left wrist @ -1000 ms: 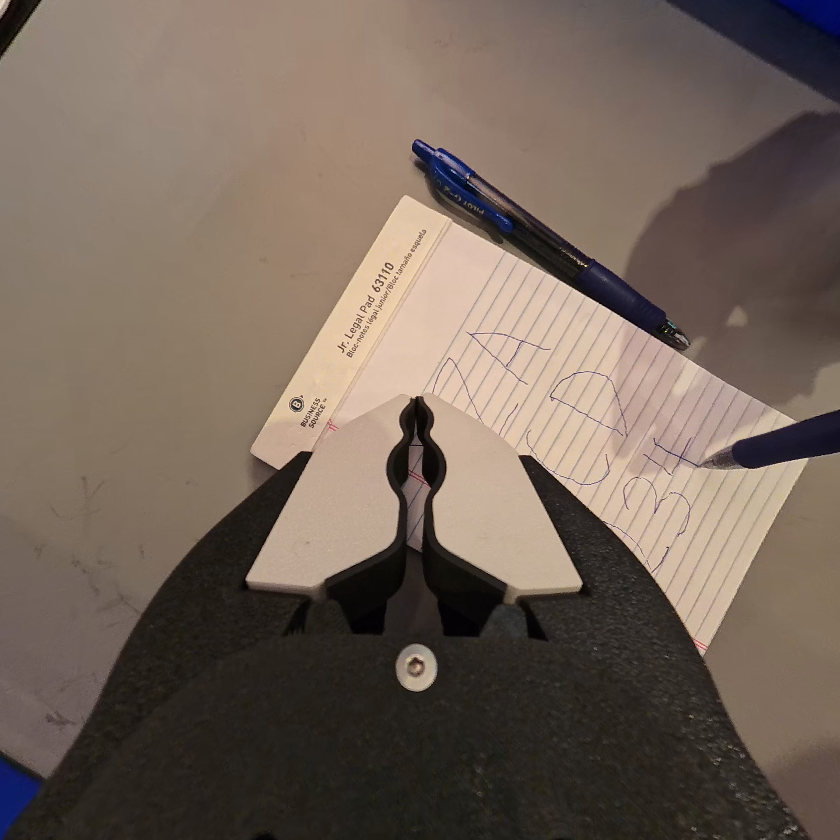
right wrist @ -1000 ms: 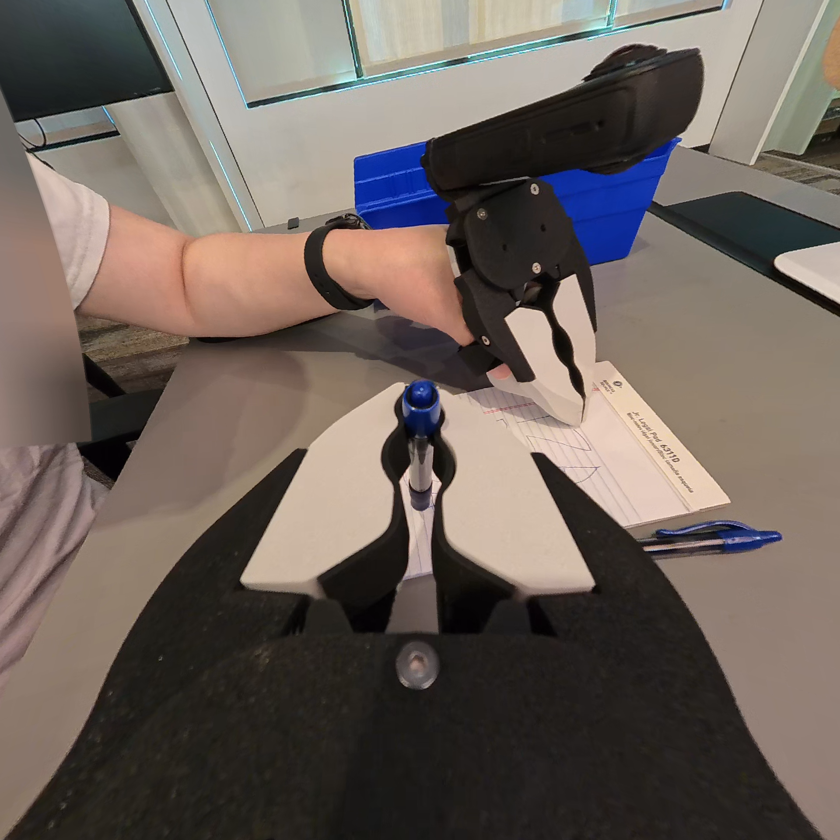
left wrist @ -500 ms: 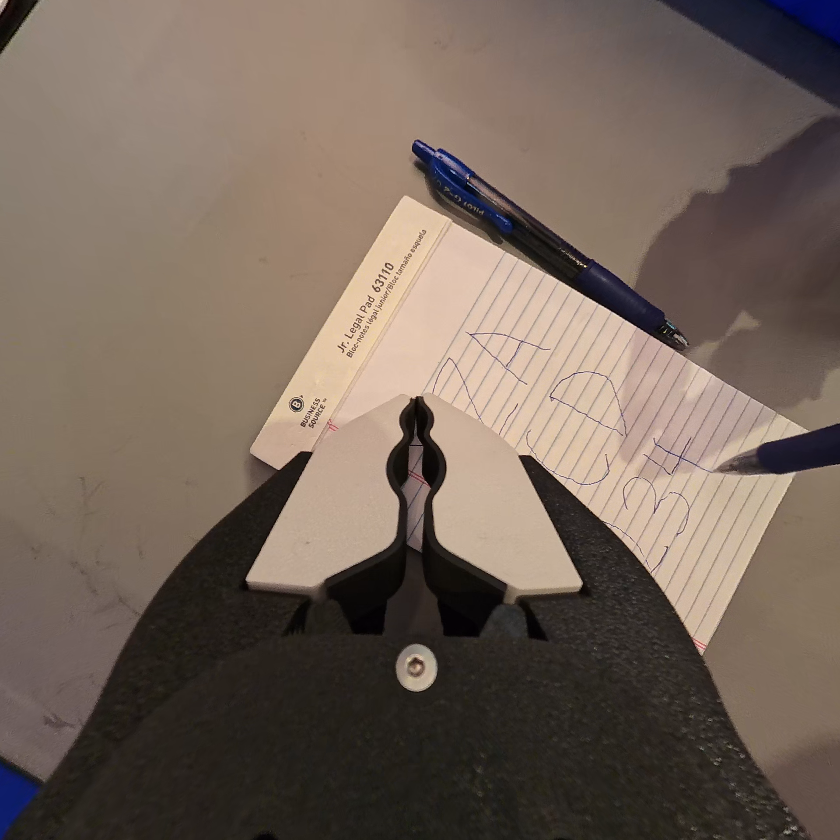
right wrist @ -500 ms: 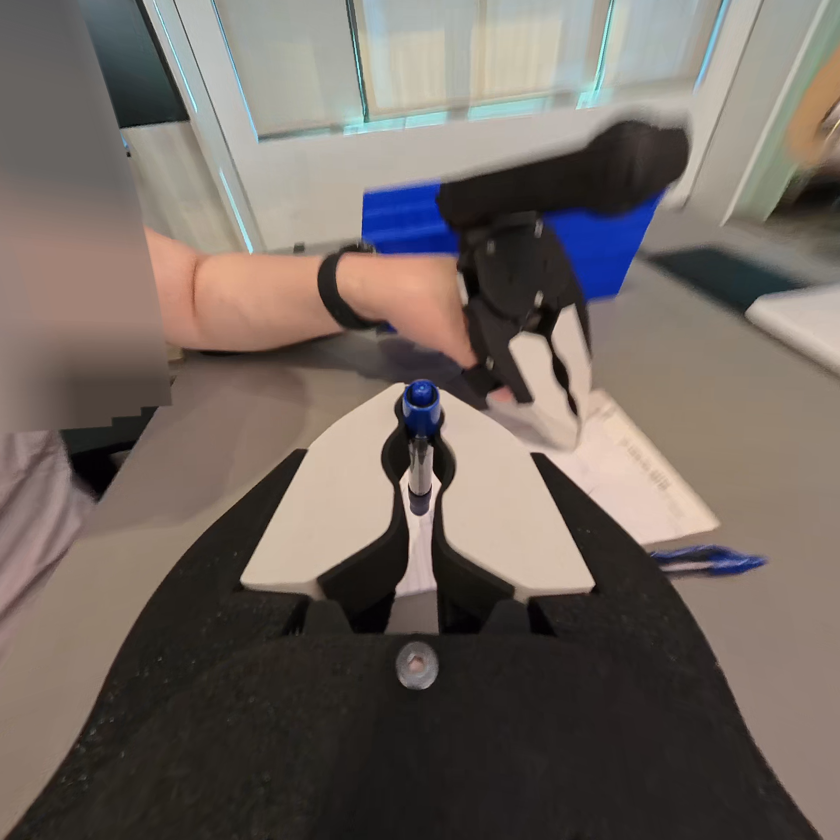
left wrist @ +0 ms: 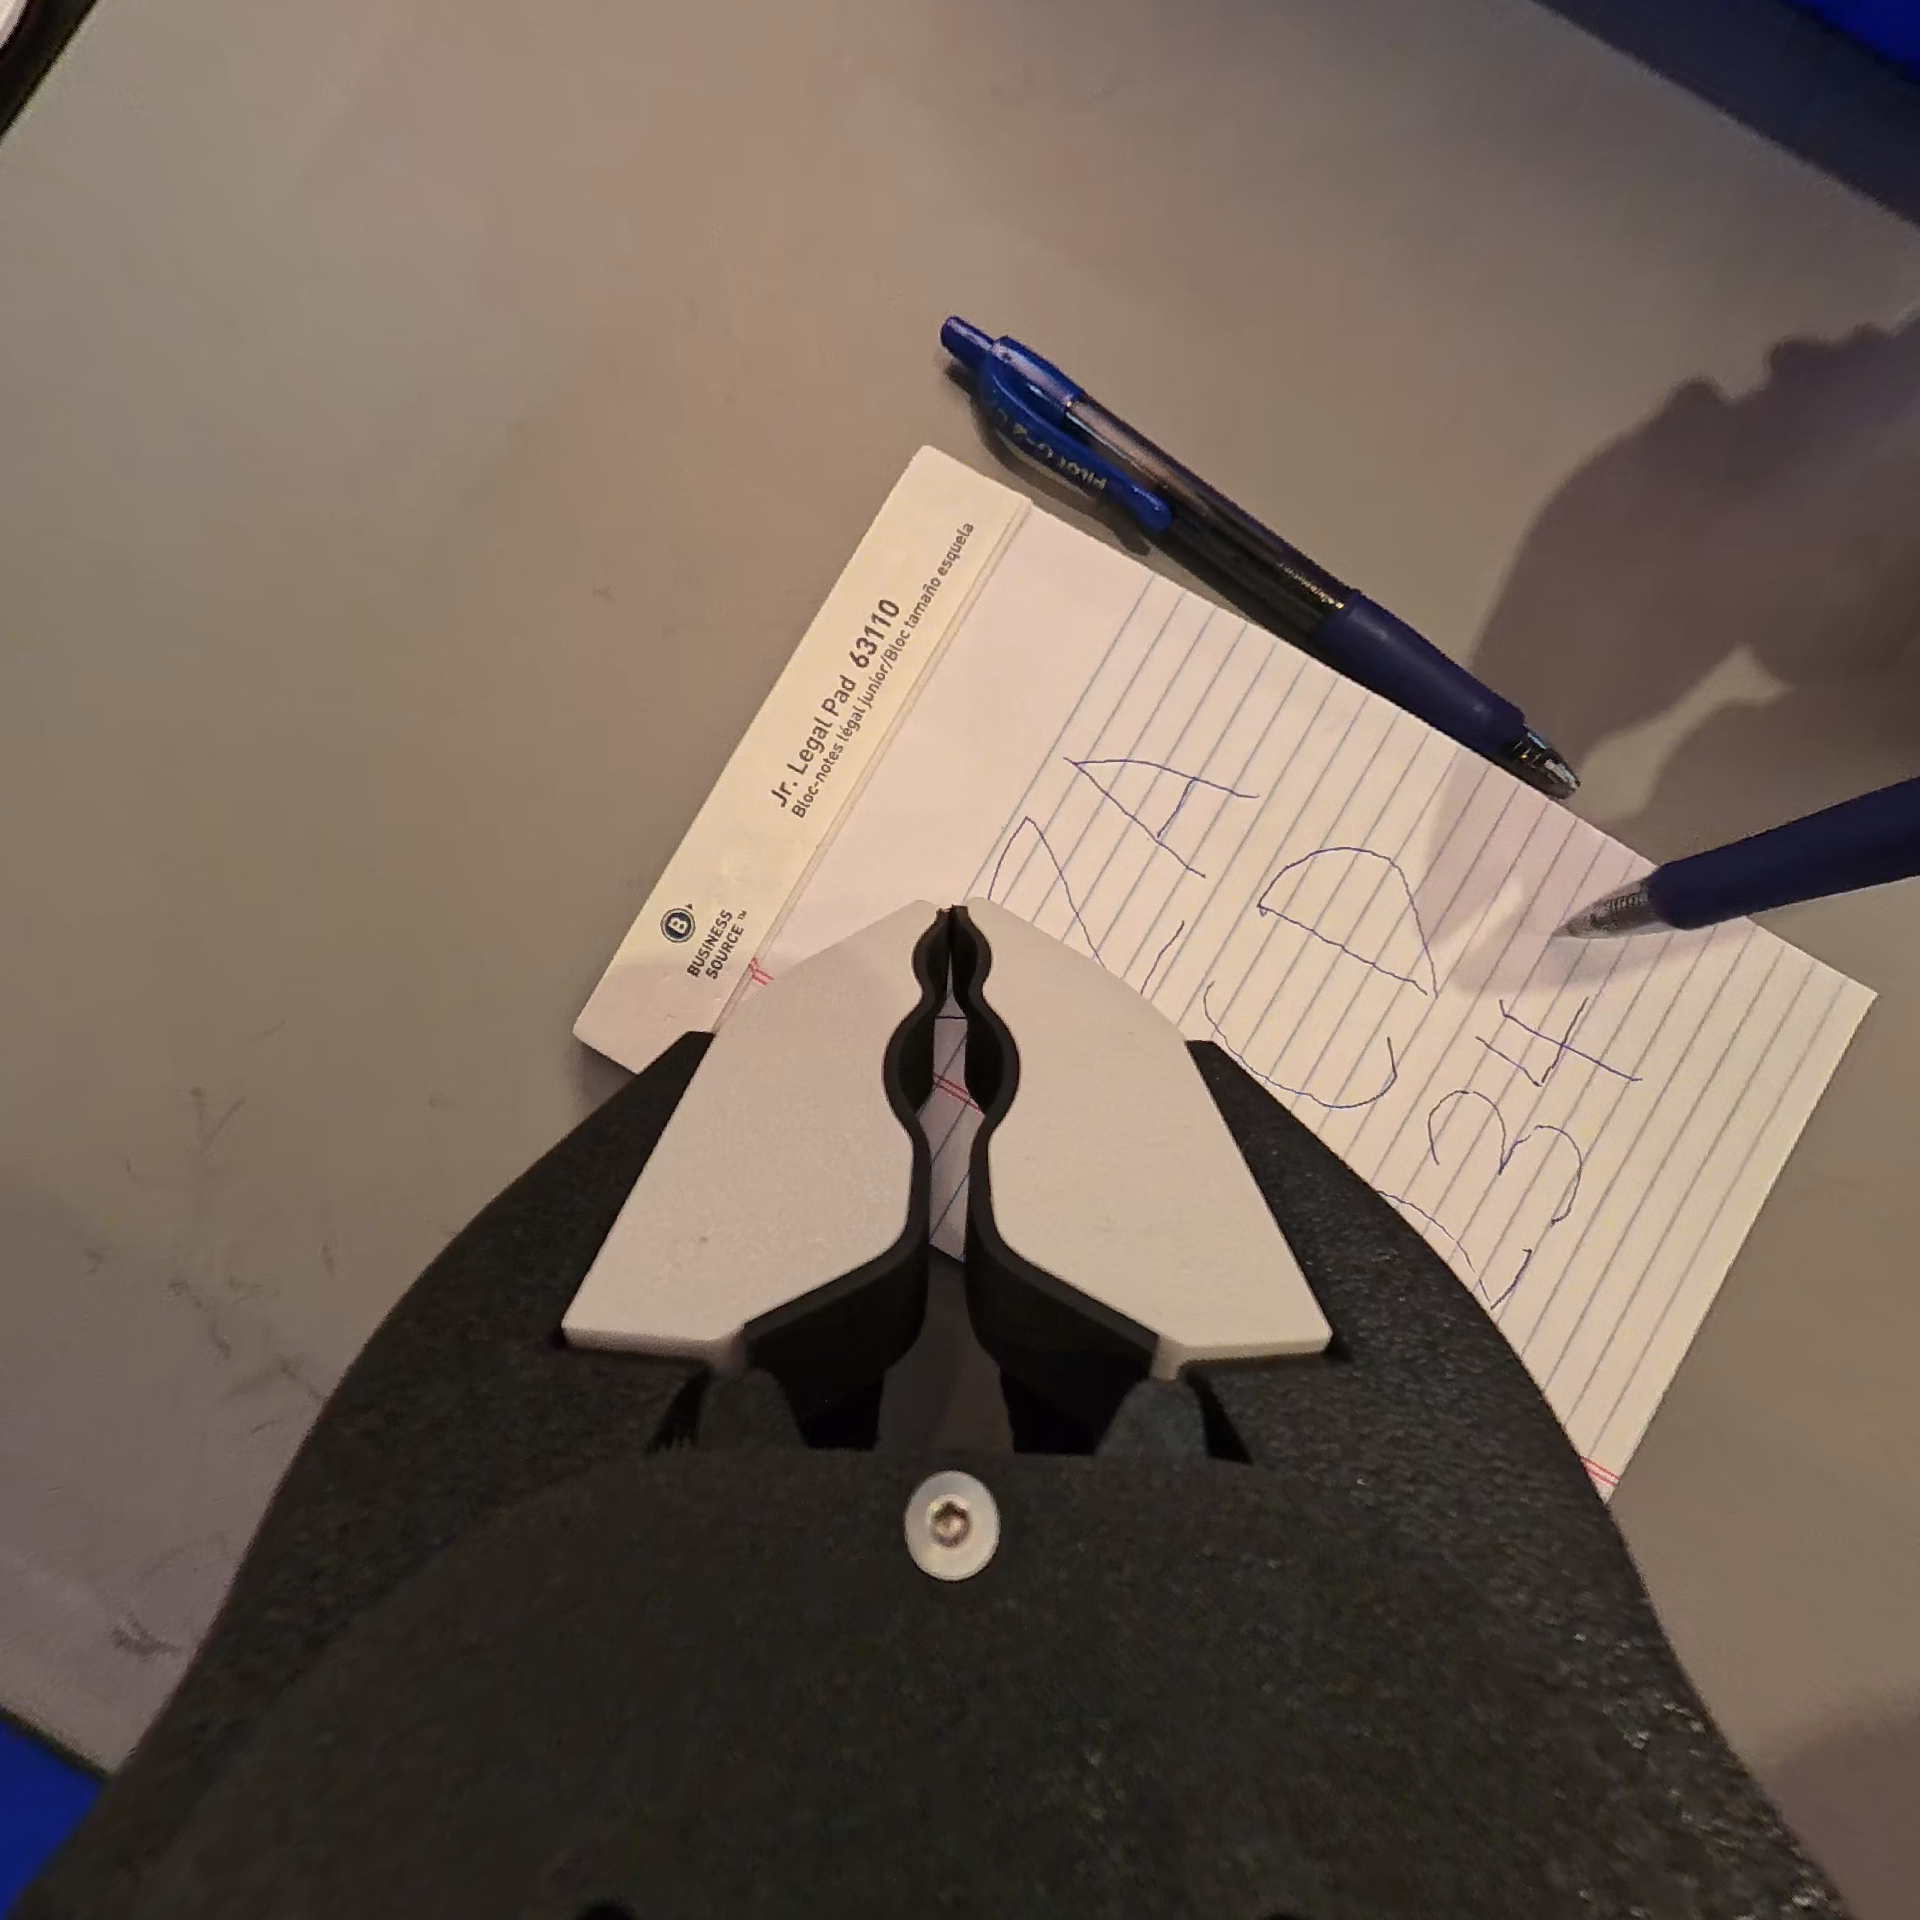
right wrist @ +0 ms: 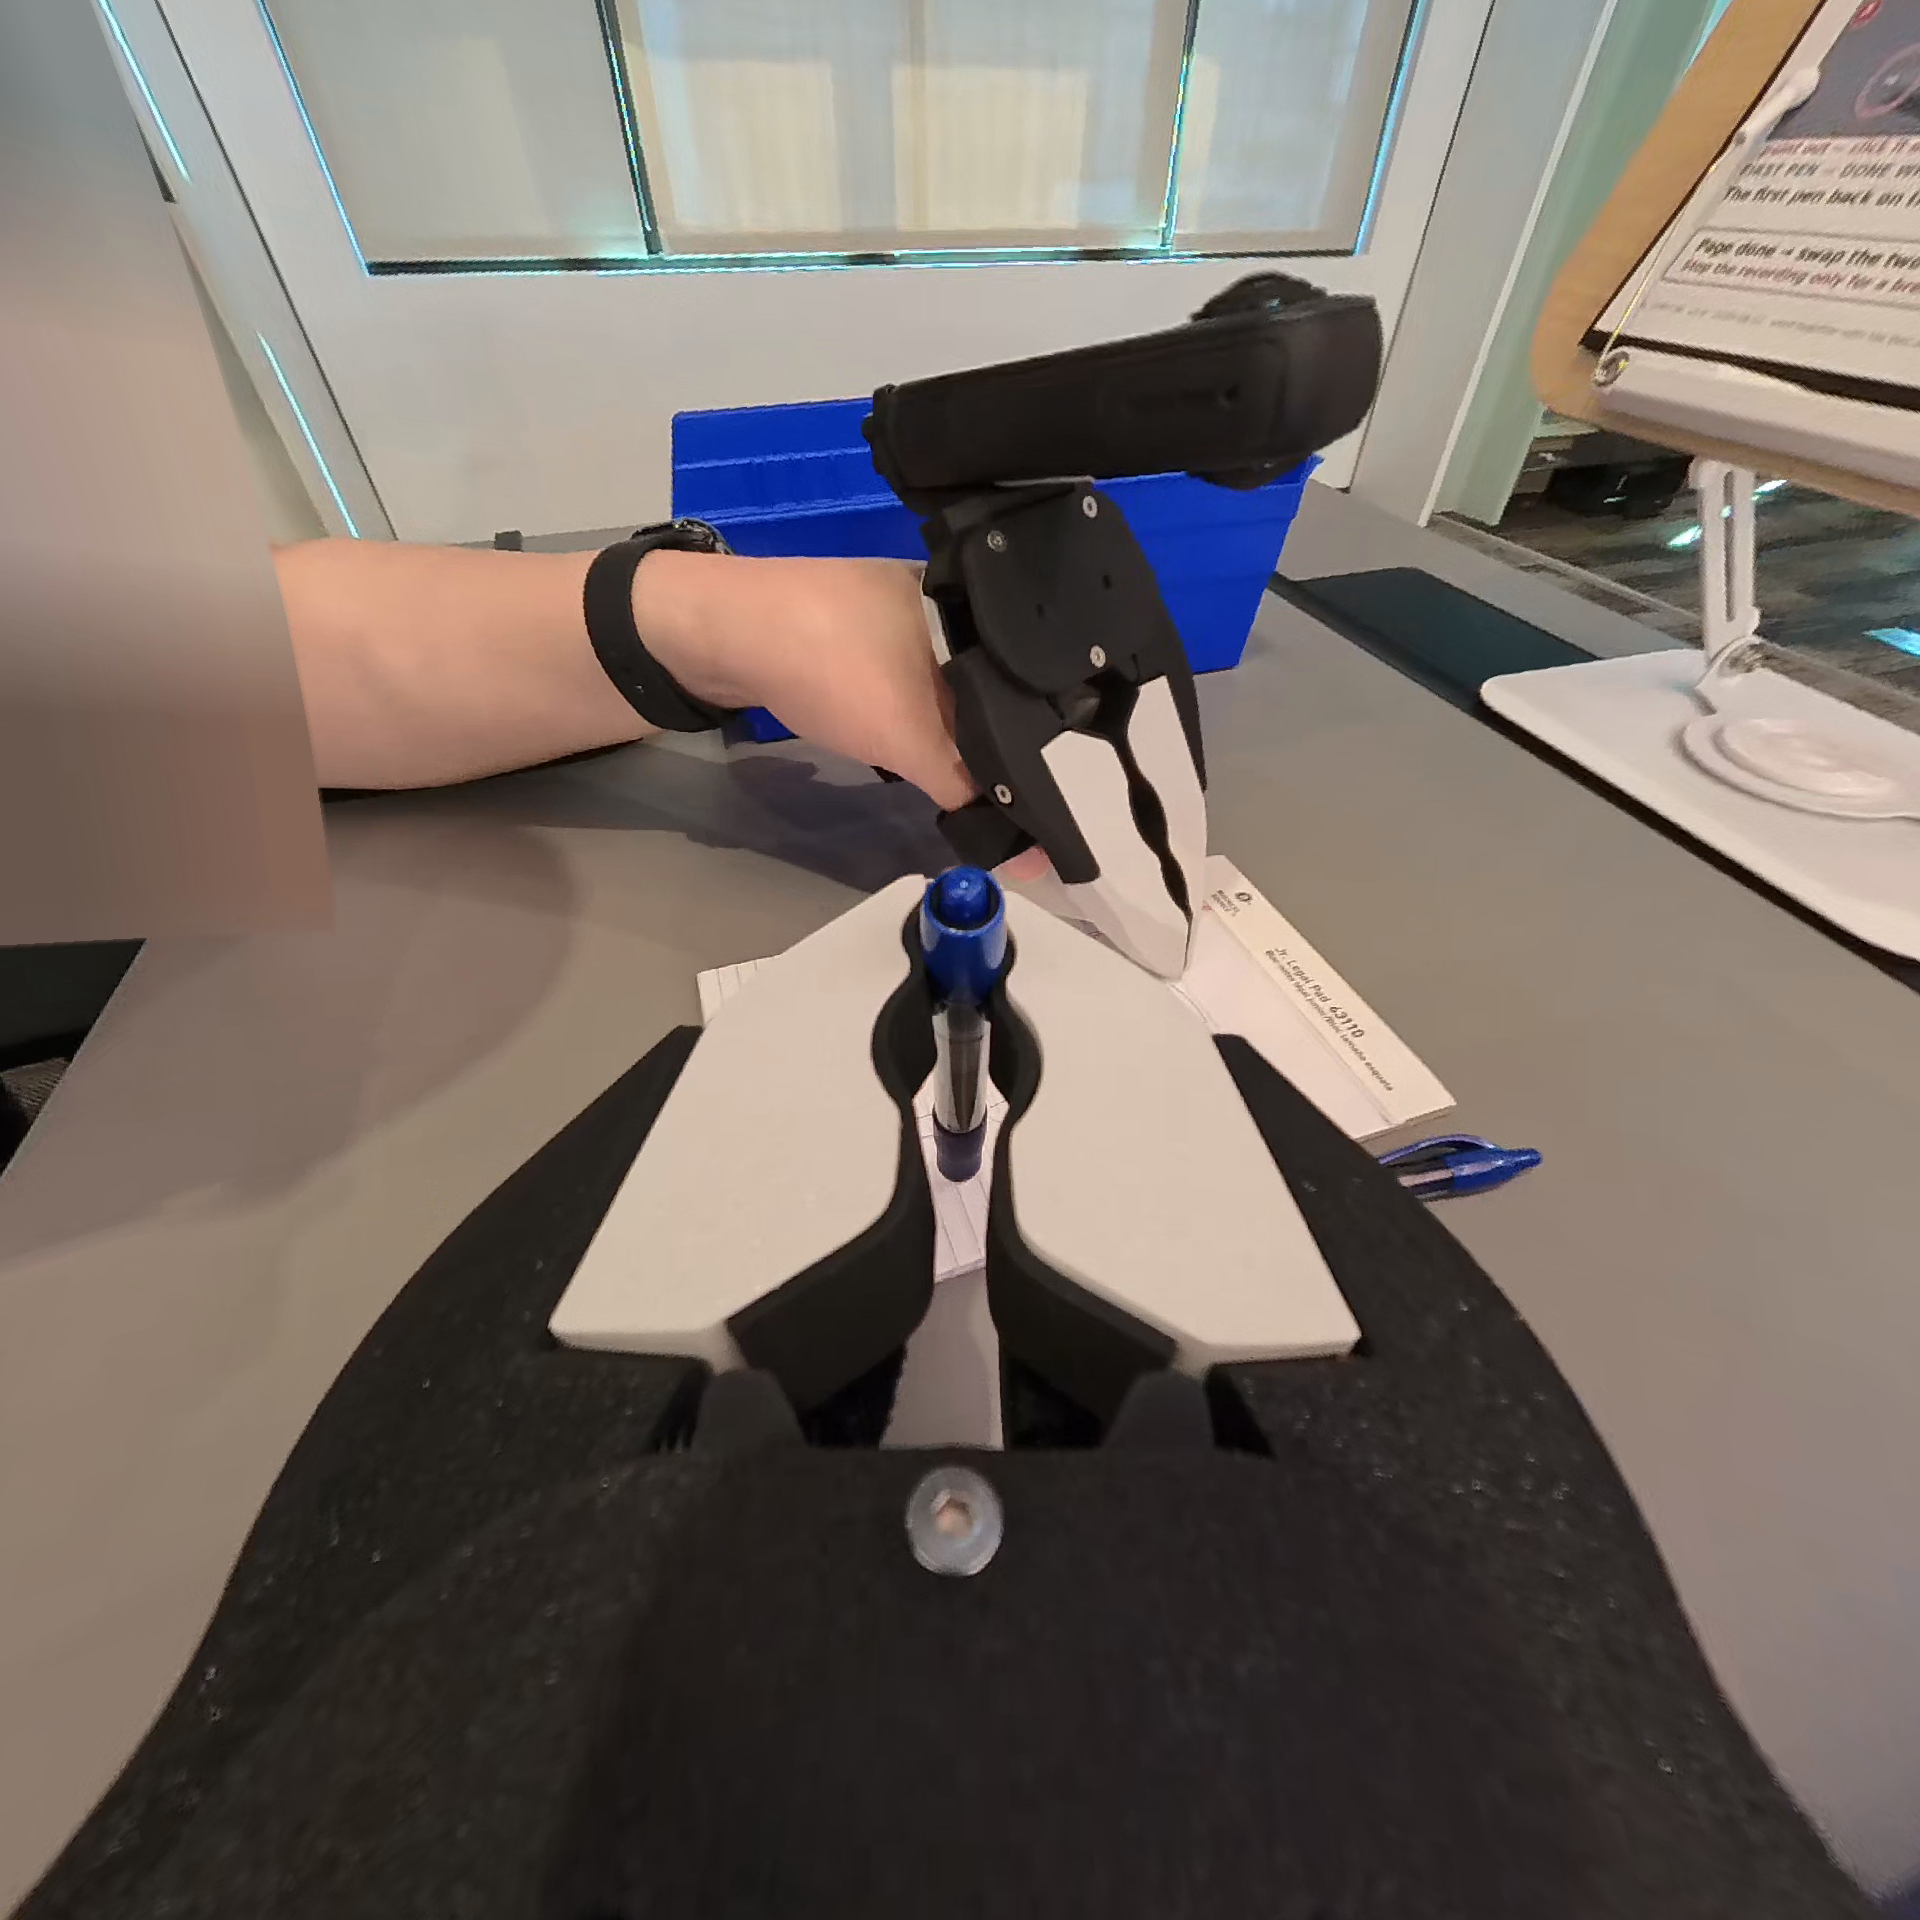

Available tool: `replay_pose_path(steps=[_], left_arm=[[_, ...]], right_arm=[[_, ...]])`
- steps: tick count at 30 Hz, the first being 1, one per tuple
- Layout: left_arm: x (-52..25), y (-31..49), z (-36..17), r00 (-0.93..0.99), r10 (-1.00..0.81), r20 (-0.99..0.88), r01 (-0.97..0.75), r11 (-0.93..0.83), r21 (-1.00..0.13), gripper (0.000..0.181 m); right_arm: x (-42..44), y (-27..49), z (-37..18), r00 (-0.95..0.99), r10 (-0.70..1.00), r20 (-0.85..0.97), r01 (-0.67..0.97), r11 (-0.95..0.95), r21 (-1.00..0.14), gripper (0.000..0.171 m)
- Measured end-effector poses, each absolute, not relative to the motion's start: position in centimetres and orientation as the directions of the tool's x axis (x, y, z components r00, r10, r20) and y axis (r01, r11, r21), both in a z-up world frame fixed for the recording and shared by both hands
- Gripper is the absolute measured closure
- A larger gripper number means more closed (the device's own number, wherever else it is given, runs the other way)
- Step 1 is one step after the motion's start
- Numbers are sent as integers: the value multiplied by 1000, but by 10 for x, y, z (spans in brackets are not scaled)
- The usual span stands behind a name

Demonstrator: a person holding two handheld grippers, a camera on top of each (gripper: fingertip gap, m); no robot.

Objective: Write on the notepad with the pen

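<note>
A white lined notepad (left wrist: 1195, 790) with blue handwriting lies on the grey table. My left gripper (left wrist: 952, 916) is shut with nothing in it, and its closed tips press down on the pad's top corner; it also shows in the right wrist view (right wrist: 1179, 961). My right gripper (right wrist: 961, 940) is shut on a blue pen (right wrist: 961, 997), held upright between the pads. In the left wrist view that pen (left wrist: 1766, 868) comes in from the right with its tip at the page, above the handwriting. The notepad also shows in the right wrist view (right wrist: 1320, 1029).
A second blue pen (left wrist: 1247, 561) lies on the table along the pad's far edge, also in the right wrist view (right wrist: 1465, 1166). A blue bin (right wrist: 779, 488) stands behind. A white stand (right wrist: 1766, 748) with a clipboard is at the right. A person's forearm (right wrist: 468, 655) reaches in from the left. Spacing between my two grippers at the tips: around 15 cm.
The held pen has moved from the lower right of the handwriting up the page to a spot above it. My left gripper and the pad have stayed put.
</note>
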State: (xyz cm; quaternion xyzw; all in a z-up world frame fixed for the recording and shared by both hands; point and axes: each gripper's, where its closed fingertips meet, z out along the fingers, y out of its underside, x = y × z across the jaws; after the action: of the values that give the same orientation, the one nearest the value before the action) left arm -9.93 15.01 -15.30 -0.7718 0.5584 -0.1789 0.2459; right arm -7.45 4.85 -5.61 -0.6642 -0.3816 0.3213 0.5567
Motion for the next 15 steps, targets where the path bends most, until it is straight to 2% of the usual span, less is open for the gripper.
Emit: replay_pose_path(steps=[15], left_arm=[[-99,150,-153,313,-950,4,-774,-257,-579,181]], right_arm=[[-74,51,-59,493,870,-17,150,-104,-983,167]])
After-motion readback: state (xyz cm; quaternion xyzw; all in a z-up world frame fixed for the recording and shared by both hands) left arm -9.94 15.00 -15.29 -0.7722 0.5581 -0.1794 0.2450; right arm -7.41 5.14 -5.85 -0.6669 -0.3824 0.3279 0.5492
